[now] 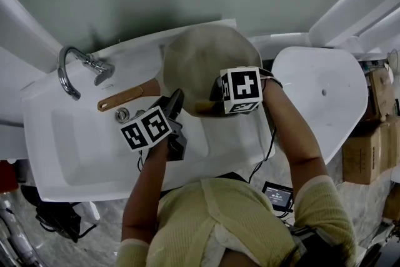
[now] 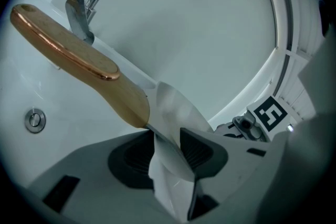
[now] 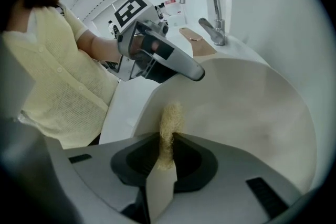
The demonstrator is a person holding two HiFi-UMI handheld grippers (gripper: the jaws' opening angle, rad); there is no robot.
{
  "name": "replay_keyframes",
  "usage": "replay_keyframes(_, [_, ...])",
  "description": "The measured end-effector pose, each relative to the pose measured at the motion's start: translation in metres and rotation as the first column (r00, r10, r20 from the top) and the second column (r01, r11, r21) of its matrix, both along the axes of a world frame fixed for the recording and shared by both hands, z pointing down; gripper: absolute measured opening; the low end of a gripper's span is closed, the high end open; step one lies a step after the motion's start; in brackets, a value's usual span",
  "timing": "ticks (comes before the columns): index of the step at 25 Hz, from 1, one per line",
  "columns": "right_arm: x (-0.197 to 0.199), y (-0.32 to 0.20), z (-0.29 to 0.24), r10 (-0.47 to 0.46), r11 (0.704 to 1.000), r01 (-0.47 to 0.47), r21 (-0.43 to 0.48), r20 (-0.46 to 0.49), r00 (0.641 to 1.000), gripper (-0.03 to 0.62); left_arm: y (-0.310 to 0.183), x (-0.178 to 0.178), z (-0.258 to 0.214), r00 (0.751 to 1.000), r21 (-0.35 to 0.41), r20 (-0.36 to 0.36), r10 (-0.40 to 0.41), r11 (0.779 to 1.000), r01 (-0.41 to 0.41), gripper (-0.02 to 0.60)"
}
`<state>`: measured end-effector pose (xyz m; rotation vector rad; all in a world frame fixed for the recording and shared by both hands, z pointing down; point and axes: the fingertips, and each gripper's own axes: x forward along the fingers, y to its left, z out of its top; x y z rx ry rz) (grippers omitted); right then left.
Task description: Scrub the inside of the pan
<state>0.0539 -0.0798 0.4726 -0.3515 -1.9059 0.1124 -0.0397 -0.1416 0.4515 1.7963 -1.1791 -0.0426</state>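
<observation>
Now left claw [image 2: 169,140] clamps the pan handle [image 2: 79,57], while right claw [image 3: 167,140] pinches a seemingly fibrous scrubber [image 3: 170,118] at the pan [image 3: 252,113].

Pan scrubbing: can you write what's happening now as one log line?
left gripper: shut on pan handle | right gripper: shut on scrubber | scrubber: inside pan | pan: over sink

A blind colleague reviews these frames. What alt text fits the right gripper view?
The right gripper, jaws shut on a straw-coloured scrubber, holds it at the near edge of a pale pan. Beyond, the left gripper grips the pan beside its wooden handle, with a tap behind and a person in a yellow top at left.
</observation>
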Motion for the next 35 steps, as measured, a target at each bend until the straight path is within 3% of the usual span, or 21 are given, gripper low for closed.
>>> replay_keyframes(4, [0.010,-0.002,-0.004,0.033,0.999,-0.033,-0.006,-0.012,0.999,0.081,0.000,0.000,0.000,1.000,0.001,-0.005,0.002,1.000,-0.002,0.195])
replay_keyframes(8, [0.011,-0.043,-0.009,0.148,0.971,-0.157,0.182,0.060,0.987,0.081,0.000,0.000,0.000,1.000,0.004,-0.005,0.013,1.000,-0.013,0.196])
replay_keyframes(10, [0.014,-0.067,-0.015,0.204,0.929,-0.224,0.296,0.095,0.974,0.081,0.000,0.000,0.000,1.000,0.007,-0.001,0.017,1.000,-0.017,0.199])
replay_keyframes(15, [0.021,-0.111,-0.030,0.267,0.790,-0.323,0.520,0.182,0.946,0.081,0.000,0.001,0.000,1.000,0.011,0.002,0.026,1.000,-0.026,0.202])
replay_keyframes(22, [0.013,-0.156,-0.053,0.246,0.634,-0.376,0.676,0.285,0.926,0.081,0.001,0.002,-0.001,0.999,0.009,-0.003,0.034,0.999,-0.034,0.202])
replay_keyframes(27, [0.015,-0.191,-0.054,0.235,0.513,-0.364,0.777,0.281,0.931,0.081,0.002,0.001,0.000,1.000,0.010,0.010,0.029,1.000,-0.029,0.202])
replay_keyframes(30, [0.017,-0.205,-0.045,0.230,0.469,-0.320,0.823,0.236,0.944,0.081,0.001,0.000,-0.001,1.000,0.011,0.014,0.026,1.000,-0.026,0.202])
replay_keyframes(35, [0.023,-0.222,-0.030,0.250,0.439,-0.276,0.855,0.178,0.952,0.081,0.001,0.001,-0.001,0.999,0.012,0.018,0.029,0.999,-0.029,0.202])
